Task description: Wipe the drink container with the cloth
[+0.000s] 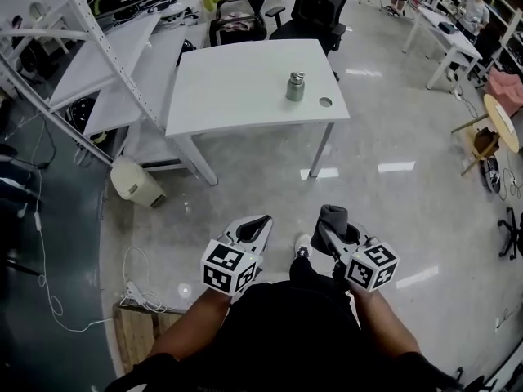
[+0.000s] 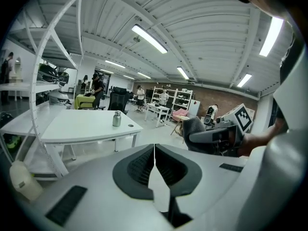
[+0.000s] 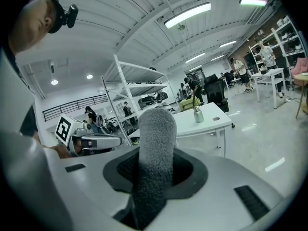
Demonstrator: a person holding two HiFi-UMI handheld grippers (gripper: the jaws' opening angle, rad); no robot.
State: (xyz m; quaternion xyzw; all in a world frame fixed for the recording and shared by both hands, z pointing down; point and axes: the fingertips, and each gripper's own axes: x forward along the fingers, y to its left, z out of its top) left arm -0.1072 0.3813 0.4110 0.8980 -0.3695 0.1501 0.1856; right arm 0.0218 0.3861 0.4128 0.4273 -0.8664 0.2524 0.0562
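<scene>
Cloth [image 3: 156,138] at the ready, a person stands back from a white table [image 1: 237,88] in a workshop, and the wiping job looks not yet begun. The right gripper [image 1: 331,229], lower right of centre in the head view, has its jaws clamped on the grey cloth. The cloth stands up from between them in a thick roll, a hold that likely leaves plenty of fabric free to rub against metal. The left gripper [image 1: 263,221], lower left of centre, has its jaws pressed together with nothing between them; it is probably kept free to steady the target once within reach.

That target, the drink container [image 1: 295,86], is a small capped metal flask. It stands upright on the table in the upper middle of the head view, well apart from both grippers, with shiny floor [image 1: 270,178] between. It sits toward the table's near right corner, near a round hole [image 1: 325,102] in the top, a spot that should be easy to reach from the open side.

The count: one drink container, one cloth, two grippers, one table ahead. A shelving rack [image 1: 98,51] fills the upper left of the frame, and a second white table [image 1: 445,35] shows at the upper right.
</scene>
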